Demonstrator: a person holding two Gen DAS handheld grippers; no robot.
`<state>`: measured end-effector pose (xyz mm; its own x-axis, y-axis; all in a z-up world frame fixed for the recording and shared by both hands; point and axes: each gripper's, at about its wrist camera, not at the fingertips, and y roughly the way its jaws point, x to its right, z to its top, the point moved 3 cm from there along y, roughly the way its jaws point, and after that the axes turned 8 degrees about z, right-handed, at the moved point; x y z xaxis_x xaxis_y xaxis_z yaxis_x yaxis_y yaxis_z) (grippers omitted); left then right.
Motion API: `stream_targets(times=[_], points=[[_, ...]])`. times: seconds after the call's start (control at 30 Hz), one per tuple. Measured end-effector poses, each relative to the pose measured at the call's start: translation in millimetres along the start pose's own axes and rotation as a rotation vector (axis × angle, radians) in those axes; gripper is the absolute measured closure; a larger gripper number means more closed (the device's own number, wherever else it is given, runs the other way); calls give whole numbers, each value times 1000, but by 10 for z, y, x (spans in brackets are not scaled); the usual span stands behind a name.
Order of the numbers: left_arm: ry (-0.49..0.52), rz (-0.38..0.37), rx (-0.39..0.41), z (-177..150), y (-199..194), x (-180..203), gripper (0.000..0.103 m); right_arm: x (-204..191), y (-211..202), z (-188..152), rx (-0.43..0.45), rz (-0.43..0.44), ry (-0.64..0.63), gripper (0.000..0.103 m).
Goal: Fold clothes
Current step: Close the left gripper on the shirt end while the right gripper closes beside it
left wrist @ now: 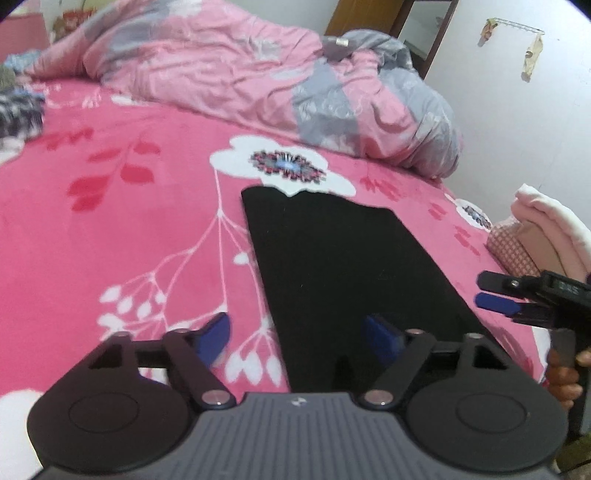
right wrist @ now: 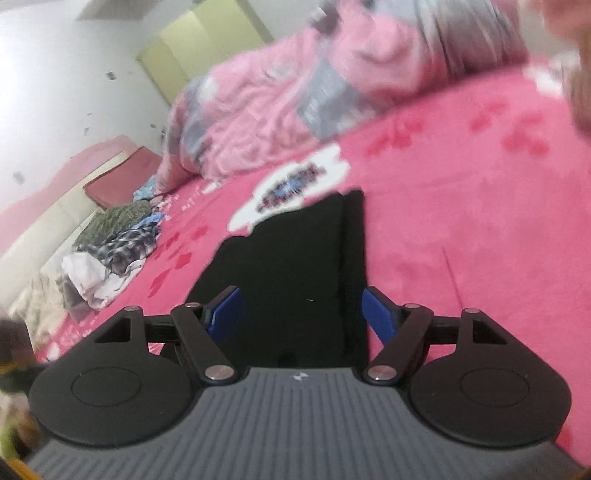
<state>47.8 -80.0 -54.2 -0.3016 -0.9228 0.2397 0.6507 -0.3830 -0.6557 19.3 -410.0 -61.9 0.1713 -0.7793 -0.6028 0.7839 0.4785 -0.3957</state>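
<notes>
- A long black garment (left wrist: 332,266), folded flat into a narrow strip of soft matte cloth, lies on the bed with straight side edges and a slightly uneven far end that overlaps a white printed flower.
- The bed is covered by a plush hot-pink blanket (left wrist: 129,221) printed with white branches, red leaves and white blossoms with dark speckled centres.
- The left tongs (left wrist: 299,339), black linked arms with blue pads on a ribbed grey body, stand wide apart with nothing pinched; one pad is over the pink blanket, the other over the near end of the black strip.
- The right tongs (right wrist: 301,314), of the same build, are also spread wide and grip nothing; the black strip lies under and between their pads. From the left side they show at the bed's edge, held in a hand (left wrist: 565,376).
- A crumpled pink-and-grey quilt (left wrist: 258,74), thin and wrinkled, is heaped along the far side of the bed.
- A loose pile of unfolded clothes (right wrist: 110,254), checked, white and olive pieces, sits at the far end of the bed, well apart from the strip.
- Plain white walls surround the bed; a brown wooden door frame (left wrist: 343,18) stands behind the quilt.
</notes>
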Motion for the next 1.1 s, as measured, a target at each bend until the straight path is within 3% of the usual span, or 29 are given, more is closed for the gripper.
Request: stream_targets(times=[0.07, 0.2, 0.6, 0.77, 0.87, 1.03, 1.1], points=[[-12, -9, -22, 4, 69, -57, 43, 141, 105, 40, -31, 4, 50, 31], [-48, -29, -55, 77, 267, -163, 51, 365, 297, 143, -77, 46, 130, 31], [-146, -147, -138, 547, 883, -322, 52, 654, 1053, 640, -200, 193, 210, 34], [-165, -164, -164, 718, 1135, -322, 50, 676, 1350, 771, -235, 249, 215, 40], [-177, -176, -165, 800, 1263, -315, 50, 707, 1486, 821, -244, 276, 232, 50], [-187, -200, -145, 905, 1456, -274, 50, 763, 1651, 845, -257, 285, 253, 80], [-175, -189, -134, 932, 1485, -228, 53, 771, 1690, 839, -257, 287, 259, 88]])
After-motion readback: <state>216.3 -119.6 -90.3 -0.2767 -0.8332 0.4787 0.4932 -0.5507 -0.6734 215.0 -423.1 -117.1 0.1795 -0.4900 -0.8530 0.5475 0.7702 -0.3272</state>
